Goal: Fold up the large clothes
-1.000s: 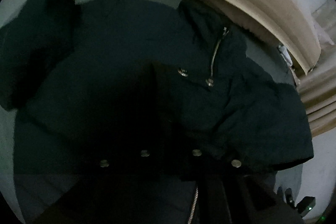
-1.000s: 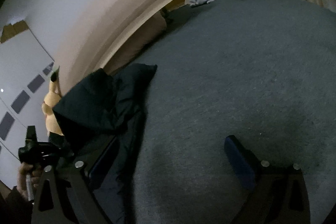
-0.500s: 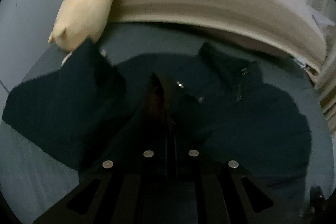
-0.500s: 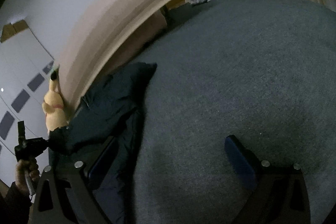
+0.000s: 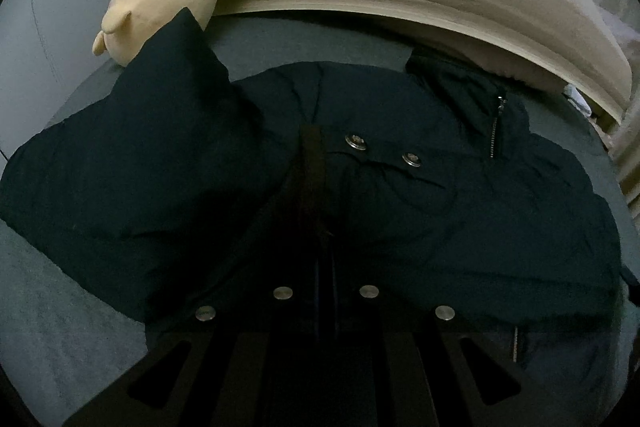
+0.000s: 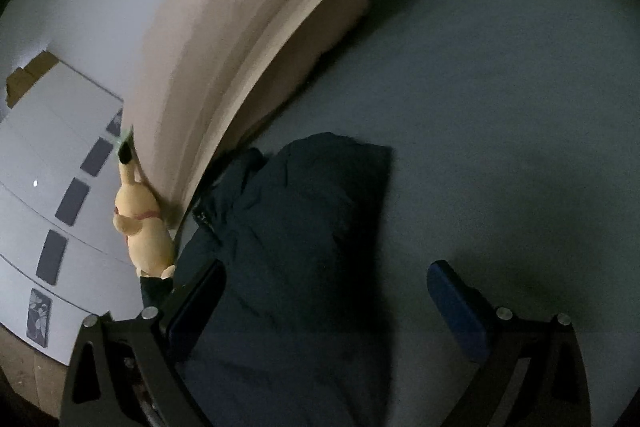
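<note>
The dark jacket (image 5: 400, 195) lies spread on the grey bed (image 6: 500, 107) ahead of both grippers; the left gripper (image 5: 326, 267) seems clamped on a fabric edge, though shadow obscures it; the right gripper (image 6: 324, 303) gapes, empty, over the jacket's edge; most folding remains.

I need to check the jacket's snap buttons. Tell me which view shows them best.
The left wrist view: two metal snap buttons sit plainly on the dark jacket ahead of the shut left claw. The right wrist view shows only rumpled fabric, no snaps.
</note>
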`<state>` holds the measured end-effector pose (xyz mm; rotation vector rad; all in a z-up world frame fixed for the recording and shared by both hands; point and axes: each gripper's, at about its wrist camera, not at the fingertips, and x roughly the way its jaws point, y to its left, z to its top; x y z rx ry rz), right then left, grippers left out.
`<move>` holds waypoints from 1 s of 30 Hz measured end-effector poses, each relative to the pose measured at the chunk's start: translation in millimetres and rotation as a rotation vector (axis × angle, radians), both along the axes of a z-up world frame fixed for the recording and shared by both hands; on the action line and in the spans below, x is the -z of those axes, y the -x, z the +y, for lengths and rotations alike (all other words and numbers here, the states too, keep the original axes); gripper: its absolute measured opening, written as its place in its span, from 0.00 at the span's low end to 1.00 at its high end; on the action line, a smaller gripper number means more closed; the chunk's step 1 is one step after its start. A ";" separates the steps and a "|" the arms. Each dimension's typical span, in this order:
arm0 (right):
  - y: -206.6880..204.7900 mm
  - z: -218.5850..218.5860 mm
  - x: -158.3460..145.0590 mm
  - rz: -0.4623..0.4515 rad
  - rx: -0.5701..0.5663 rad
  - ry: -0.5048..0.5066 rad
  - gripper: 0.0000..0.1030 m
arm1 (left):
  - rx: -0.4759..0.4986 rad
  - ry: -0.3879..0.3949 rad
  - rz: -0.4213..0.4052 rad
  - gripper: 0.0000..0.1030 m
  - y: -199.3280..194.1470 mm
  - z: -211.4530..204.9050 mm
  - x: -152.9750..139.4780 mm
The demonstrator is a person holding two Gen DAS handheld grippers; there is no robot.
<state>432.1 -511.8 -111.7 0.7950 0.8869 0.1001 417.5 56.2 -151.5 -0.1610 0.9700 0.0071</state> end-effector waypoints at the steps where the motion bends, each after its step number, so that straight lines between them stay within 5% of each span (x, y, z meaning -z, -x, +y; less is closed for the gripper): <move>1: -12.1 2.2 5.2 0.023 -0.004 0.000 0.97 | 0.001 0.002 -0.001 0.05 -2.1 -0.1 0.9; 3: -28.7 10.7 20.4 0.077 -0.038 -0.003 0.64 | 0.005 0.005 -0.004 0.05 -0.6 1.0 2.5; 4: -39.9 19.8 28.3 0.142 -0.073 0.046 0.18 | 0.008 0.006 -0.005 0.05 1.2 1.5 3.6; 7: -40.9 40.3 10.3 0.103 -0.118 0.187 0.13 | 0.023 -0.008 -0.017 0.05 4.9 1.4 5.0; 14: -46.0 47.3 28.4 0.146 -0.100 0.305 0.14 | 0.038 -0.054 -0.014 0.06 6.7 -5.6 15.0; 20: -24.4 56.4 -11.9 0.080 -0.003 0.432 0.65 | 0.046 -0.031 0.007 0.06 2.6 -3.0 14.3; 25: 1.6 95.8 -52.3 -0.075 -0.068 0.374 0.65 | 0.053 -0.035 0.013 0.06 -3.8 -4.8 16.9; 30: -3.0 149.3 -17.9 -0.018 -0.224 0.414 0.65 | 0.063 -0.041 0.018 0.06 -8.9 -5.7 18.6</move>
